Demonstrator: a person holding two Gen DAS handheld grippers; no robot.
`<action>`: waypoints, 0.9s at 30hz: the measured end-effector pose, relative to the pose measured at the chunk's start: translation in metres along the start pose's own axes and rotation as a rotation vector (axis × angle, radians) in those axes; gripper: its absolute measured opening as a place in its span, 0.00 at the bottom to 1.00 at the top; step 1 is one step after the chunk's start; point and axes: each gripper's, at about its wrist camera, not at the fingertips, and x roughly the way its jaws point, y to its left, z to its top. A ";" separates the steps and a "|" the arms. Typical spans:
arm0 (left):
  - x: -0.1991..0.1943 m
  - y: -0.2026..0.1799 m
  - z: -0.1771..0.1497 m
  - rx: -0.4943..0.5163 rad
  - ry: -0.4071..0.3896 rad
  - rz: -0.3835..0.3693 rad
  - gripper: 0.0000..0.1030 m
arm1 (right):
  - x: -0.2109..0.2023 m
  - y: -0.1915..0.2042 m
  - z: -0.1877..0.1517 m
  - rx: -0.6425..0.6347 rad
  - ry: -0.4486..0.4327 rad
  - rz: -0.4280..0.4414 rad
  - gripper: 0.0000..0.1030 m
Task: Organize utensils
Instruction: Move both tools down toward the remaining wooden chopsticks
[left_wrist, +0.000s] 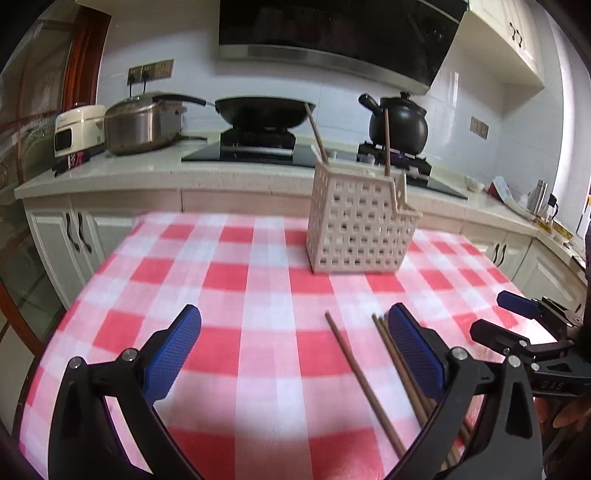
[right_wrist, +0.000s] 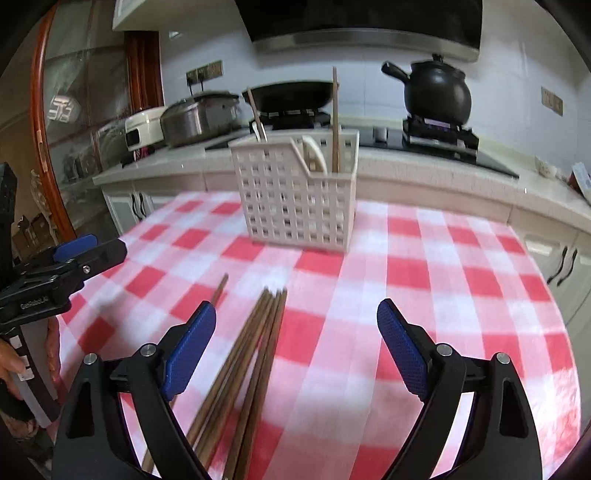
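Both grippers, left gripper (left_wrist: 293, 349) and right gripper (right_wrist: 297, 349), wide open, empty, over loose chopsticks (right_wrist: 255, 343), checked cloth (left_wrist: 221, 280) bare beyond

The near ends of the chopsticks (right_wrist: 255, 354) ran out of sight under the gripper bodies and off the bottom edge in both views. The basket (right_wrist: 295, 195) hid the lower parts of the two upright chopsticks (right_wrist: 335, 122) and of a pale utensil (right_wrist: 314, 155) whose kind could not be told. The small items on the far counter (left_wrist: 543, 210) were too small and blurred to identify.
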 end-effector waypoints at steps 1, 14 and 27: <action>0.001 0.001 -0.004 -0.003 0.009 -0.001 0.95 | 0.001 -0.001 -0.003 0.006 0.008 0.000 0.81; 0.006 0.005 -0.015 -0.023 0.032 0.002 0.95 | 0.029 -0.007 -0.013 0.092 0.106 -0.002 0.80; 0.013 0.019 -0.020 -0.053 0.056 -0.009 0.95 | 0.064 -0.001 -0.011 0.031 0.226 -0.024 0.30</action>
